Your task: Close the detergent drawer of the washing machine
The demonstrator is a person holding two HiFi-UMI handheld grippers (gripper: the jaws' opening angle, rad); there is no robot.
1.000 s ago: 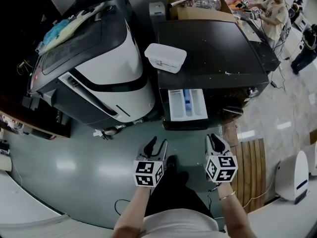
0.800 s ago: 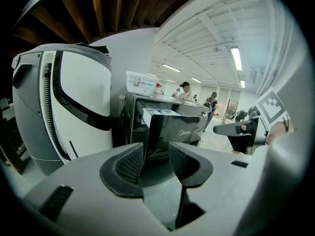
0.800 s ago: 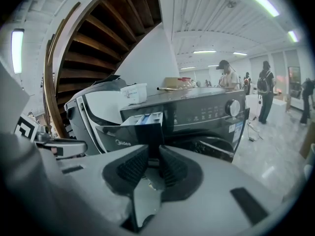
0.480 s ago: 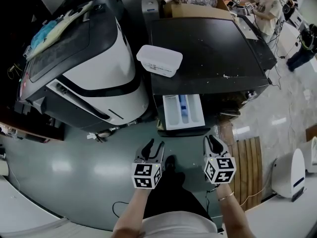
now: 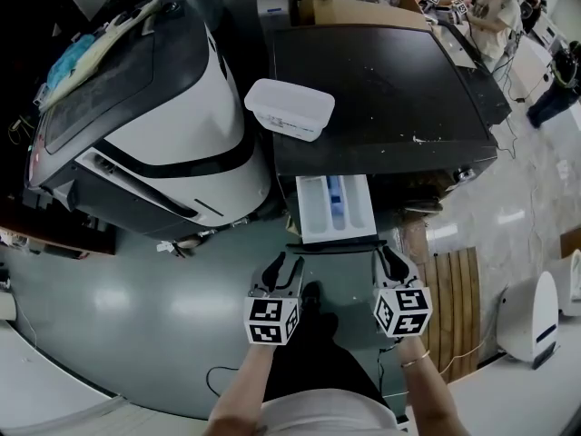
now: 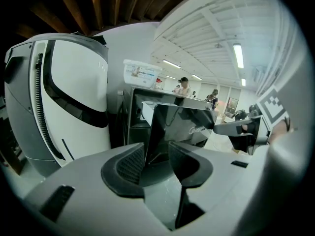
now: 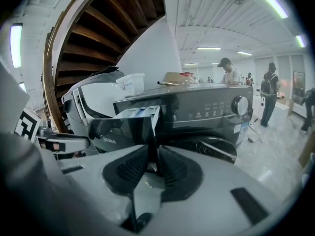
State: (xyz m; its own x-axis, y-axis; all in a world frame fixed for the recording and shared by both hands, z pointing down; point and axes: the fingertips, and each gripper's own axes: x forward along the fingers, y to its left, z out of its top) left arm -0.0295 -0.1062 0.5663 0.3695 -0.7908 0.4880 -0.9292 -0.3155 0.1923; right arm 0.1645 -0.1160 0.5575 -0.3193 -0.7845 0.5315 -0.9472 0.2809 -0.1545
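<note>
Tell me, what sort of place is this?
Probably a big workshop or test hall rather than a home laundry: a washing machine with its detergent drawer pulled out stands beside another appliance on open floor, strip lights run overhead, and other people stand behind.

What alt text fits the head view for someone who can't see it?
The white detergent drawer of a black washing machine is pulled out toward the person, whose left gripper and right gripper hang close before its front. A white plastic tub sits on the machine's top, with a white-and-black appliance to its left.
</note>
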